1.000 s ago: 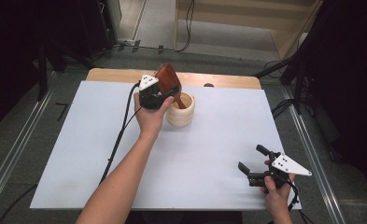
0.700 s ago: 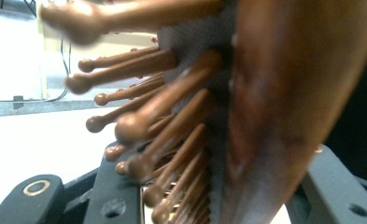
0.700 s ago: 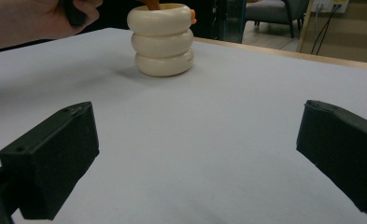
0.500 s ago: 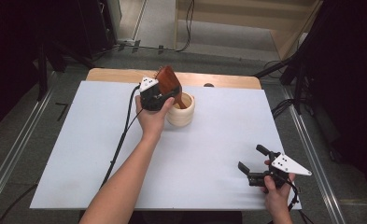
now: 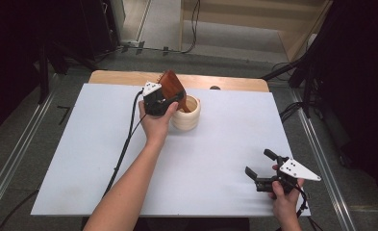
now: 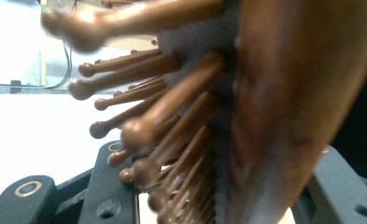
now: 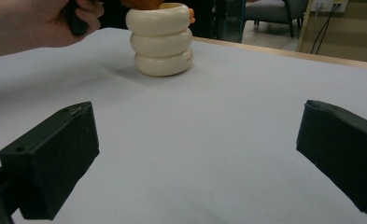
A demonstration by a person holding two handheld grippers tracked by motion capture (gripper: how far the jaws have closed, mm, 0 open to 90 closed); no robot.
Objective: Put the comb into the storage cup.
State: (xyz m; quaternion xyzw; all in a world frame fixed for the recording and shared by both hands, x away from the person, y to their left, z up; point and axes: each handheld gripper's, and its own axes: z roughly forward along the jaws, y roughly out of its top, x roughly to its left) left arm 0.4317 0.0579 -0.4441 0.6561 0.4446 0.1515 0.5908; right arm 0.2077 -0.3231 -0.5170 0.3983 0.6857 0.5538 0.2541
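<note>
Hairbrush (image 5: 171, 85) sits gripped, seemingly loosening, in left tool (image 5: 163, 98) over cup (image 5: 185, 114).

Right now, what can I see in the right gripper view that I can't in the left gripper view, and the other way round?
Right gripper view: the cream ringed cup standing upright, the person's left hand beside it, and the right gripper with its jaws wide apart and nothing between them. Left gripper view: a close-up of the wooden hairbrush, its round-tipped bristles pointing left, between the jaws of the left gripper, which have just been opening a little. Shared: the white table top.
</note>
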